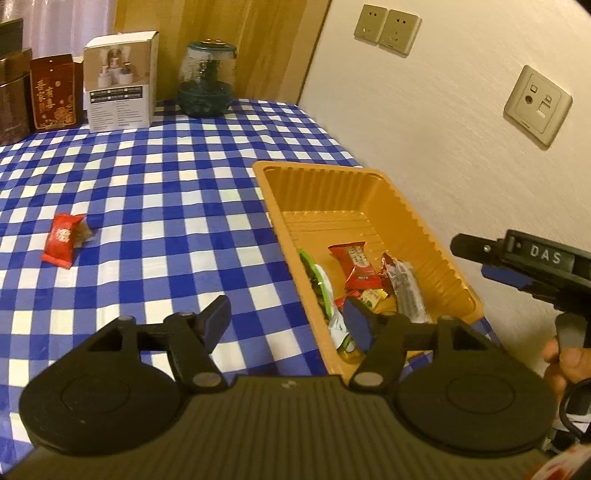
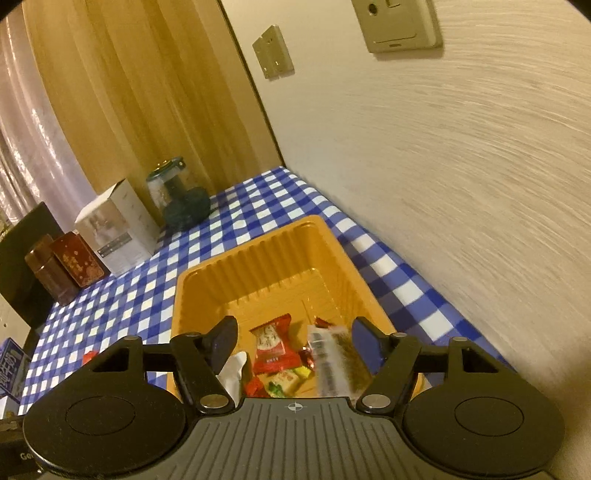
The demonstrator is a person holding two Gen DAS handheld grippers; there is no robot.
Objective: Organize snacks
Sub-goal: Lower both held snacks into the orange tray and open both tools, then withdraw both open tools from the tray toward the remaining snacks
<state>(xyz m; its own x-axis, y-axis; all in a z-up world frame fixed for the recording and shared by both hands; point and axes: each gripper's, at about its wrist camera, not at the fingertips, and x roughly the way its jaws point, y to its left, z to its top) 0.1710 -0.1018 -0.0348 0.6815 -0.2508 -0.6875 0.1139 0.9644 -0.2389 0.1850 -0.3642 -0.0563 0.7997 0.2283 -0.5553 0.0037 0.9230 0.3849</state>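
L claw (image 1: 288, 325) apart, empty, over orange tray (image 1: 373, 188) rim. R claw (image 2: 293, 341) apart, above tray snacks (image 2: 273, 347). Red candy (image 1: 63, 240) on table (image 1: 166, 166), 9 o'clock of tray.

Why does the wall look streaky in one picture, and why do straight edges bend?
In the right wrist view the wall is smeared into curved streaks, which is motion blur, and the packets in the orange tray look soft. In the left wrist view the wall sockets and the loose red snack are sharp. Both views bow the checked tablecloth with fisheye distortion, under warm yellowish light.
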